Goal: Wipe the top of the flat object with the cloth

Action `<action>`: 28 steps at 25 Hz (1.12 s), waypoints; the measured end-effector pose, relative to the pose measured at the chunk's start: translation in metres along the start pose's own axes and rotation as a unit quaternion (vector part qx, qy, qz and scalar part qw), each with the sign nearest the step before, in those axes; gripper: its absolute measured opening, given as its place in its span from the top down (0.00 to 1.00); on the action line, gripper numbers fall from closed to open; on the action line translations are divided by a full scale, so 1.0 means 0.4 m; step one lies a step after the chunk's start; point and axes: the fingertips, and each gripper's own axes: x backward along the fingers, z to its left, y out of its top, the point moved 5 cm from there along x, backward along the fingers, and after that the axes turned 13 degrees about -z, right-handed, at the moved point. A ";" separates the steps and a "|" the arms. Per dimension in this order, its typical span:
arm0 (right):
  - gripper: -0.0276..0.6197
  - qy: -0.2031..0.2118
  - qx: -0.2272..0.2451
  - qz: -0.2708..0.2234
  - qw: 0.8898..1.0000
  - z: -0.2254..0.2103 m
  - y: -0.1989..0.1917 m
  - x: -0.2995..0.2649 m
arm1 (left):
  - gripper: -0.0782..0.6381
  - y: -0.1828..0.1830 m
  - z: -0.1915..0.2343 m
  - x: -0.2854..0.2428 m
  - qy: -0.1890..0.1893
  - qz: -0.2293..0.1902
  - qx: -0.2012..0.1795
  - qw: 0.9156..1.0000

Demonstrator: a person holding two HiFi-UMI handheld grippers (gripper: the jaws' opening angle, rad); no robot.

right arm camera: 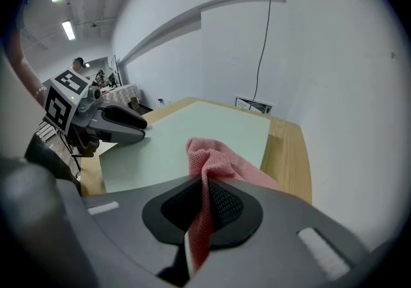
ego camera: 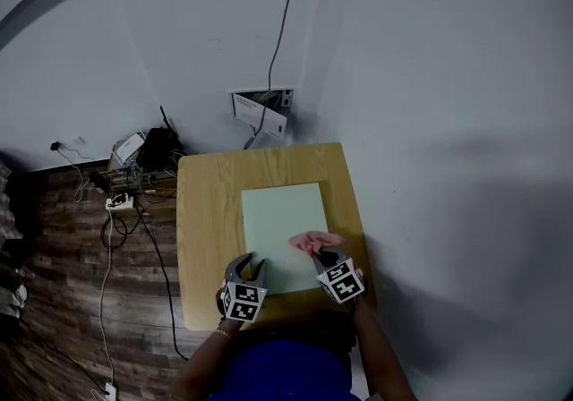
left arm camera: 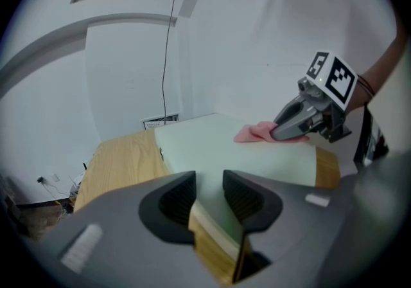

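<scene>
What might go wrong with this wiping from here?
The pale green board looks unclamped: the left gripper has open jaws at its near corner, so wiping may slide it on the wooden table. The pink cloth is bunched in the right gripper, so little of it may touch the board.

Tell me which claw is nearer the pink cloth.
Right. The right claw is clamped on the pink cloth; the left claw sits at the pale green board's near-left corner, clear of the cloth.
</scene>
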 end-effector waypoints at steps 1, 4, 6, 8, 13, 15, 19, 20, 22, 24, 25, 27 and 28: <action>0.93 0.000 -0.001 -0.001 1.000 -0.001 0.000 0.000 | 0.70 0.000 0.000 -0.001 0.000 0.000 0.001 1.000; 0.93 0.000 -0.005 -0.002 1.000 -0.002 -0.004 0.000 | 0.70 0.000 -0.002 -0.002 0.000 0.001 0.002 1.000; 0.94 -0.001 -0.005 -0.002 1.000 -0.002 -0.006 -0.001 | 0.70 -0.001 -0.002 -0.001 0.000 0.000 0.002 1.000; 0.94 -0.001 -0.005 -0.003 1.000 -0.001 -0.003 -0.001 | 0.70 0.001 -0.001 0.000 0.001 0.001 0.001 1.000; 0.93 0.000 -0.005 -0.004 1.000 -0.003 -0.006 0.001 | 0.70 0.002 -0.001 0.001 -0.005 -0.005 0.009 1.000; 0.93 -0.001 -0.007 -0.004 1.000 -0.003 -0.007 0.001 | 0.70 0.002 -0.002 0.008 -0.014 -0.009 0.012 1.000; 0.94 -0.004 -0.009 -0.004 1.000 -0.003 -0.005 0.001 | 0.68 0.004 -0.011 0.039 -0.042 0.002 0.002 0.999; 0.94 -0.005 -0.010 -0.004 1.000 -0.003 -0.005 0.001 | 0.67 0.003 -0.014 0.050 -0.048 -0.001 0.004 0.999; 0.93 -0.005 -0.012 -0.004 1.000 -0.002 -0.005 0.001 | 0.66 0.001 -0.021 0.075 -0.055 -0.011 0.012 0.998; 0.94 -0.006 -0.014 -0.004 1.000 -0.002 -0.006 0.002 | 0.64 -0.006 -0.027 0.100 -0.061 -0.014 0.017 0.998; 0.93 -0.006 -0.014 -0.004 1.000 -0.003 -0.006 0.002 | 0.64 -0.012 -0.030 0.112 -0.065 -0.012 0.018 0.998; 0.93 -0.007 -0.015 -0.005 1.000 -0.004 -0.007 0.001 | 0.62 -0.029 -0.038 0.129 -0.073 -0.003 0.017 0.997; 0.93 -0.008 -0.016 -0.005 1.000 -0.004 -0.007 0.001 | 0.61 -0.037 -0.043 0.135 -0.078 -0.001 0.016 0.997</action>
